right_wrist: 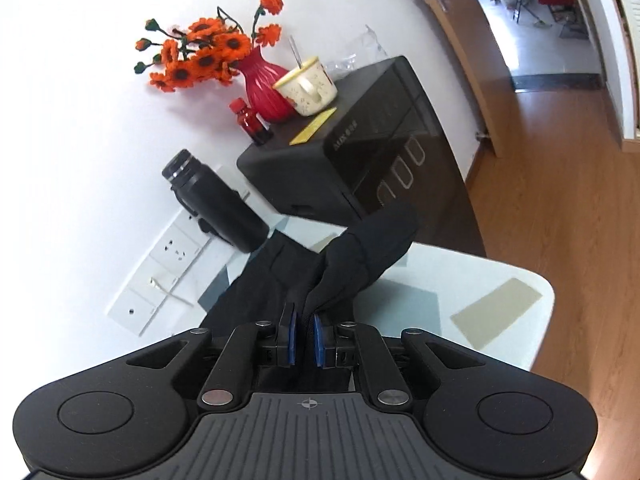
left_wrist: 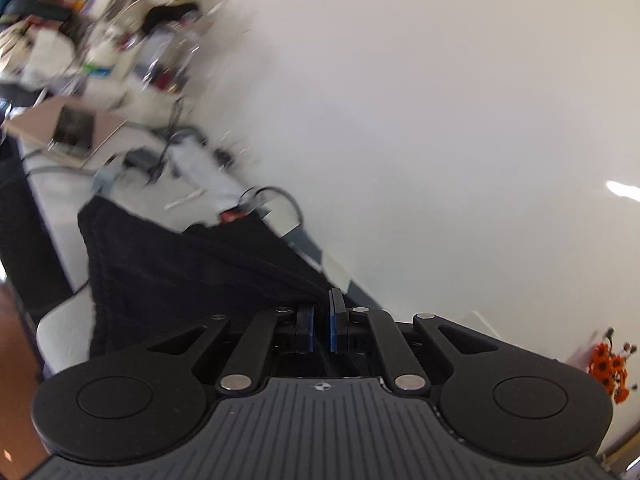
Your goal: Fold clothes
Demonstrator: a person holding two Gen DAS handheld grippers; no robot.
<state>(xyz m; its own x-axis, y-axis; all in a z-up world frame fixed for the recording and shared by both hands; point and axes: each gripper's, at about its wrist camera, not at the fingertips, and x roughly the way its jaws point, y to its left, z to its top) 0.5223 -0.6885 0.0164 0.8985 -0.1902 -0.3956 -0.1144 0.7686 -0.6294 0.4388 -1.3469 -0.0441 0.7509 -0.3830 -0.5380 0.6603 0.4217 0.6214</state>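
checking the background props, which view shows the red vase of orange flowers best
The right wrist view: the red vase stands sharp and whole on the black cabinet, with its orange flowers spread out. The left wrist view catches only some orange flowers at its right edge, with the vase out of sight.

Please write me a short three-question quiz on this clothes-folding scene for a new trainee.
1. True or false: both the left hand-held gripper and the right hand-held gripper are shut on the black garment.
2. In the right wrist view, what stands right beside the red vase of orange flowers?
A. a cream mug with a spoon in it
B. a green kettle
C. a stack of plates
3. Fill in: the black flask stands on the ____ table.

Key:
1. True; dark cloth runs between the blue pads of each.
2. A.
3. White.
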